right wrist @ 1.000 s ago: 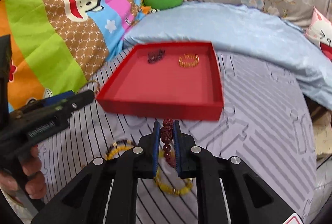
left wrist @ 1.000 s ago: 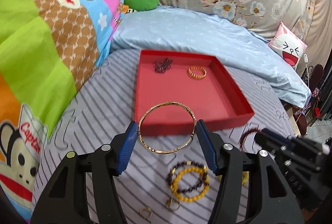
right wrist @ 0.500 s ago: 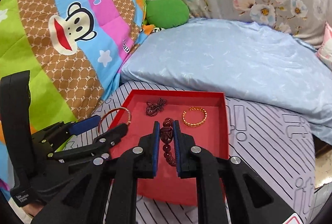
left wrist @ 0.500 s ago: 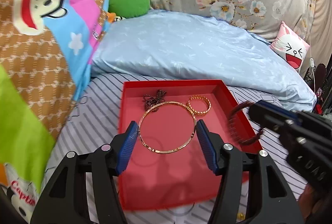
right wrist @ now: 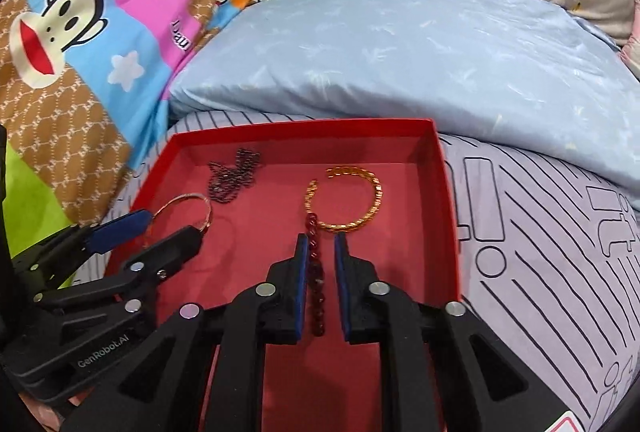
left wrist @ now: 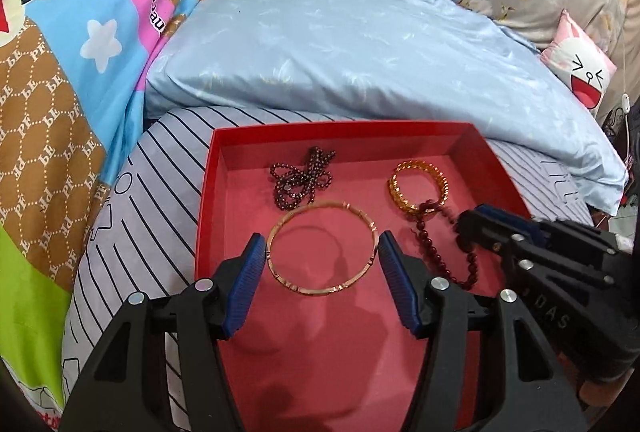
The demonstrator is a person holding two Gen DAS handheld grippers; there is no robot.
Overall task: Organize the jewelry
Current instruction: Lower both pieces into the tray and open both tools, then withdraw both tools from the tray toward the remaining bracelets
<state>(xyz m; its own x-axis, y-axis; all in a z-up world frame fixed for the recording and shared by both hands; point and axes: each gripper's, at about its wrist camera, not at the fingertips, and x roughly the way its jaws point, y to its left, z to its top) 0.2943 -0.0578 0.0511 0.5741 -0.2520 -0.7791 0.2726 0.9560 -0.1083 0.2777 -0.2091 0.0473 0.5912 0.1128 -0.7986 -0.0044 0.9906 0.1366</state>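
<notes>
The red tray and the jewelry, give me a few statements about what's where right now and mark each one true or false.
1. The left gripper holds a thin gold bangle over the red tray. True.
2. The dark red bead bracelet is clamped tight in the right gripper. False: its jaws have just been opening, and the beads hang loose between them.
3. A dark bead necklace lies in the tray. True.
4. The gold chain bracelet lies on the striped sheet. False: it is in the tray.
</notes>
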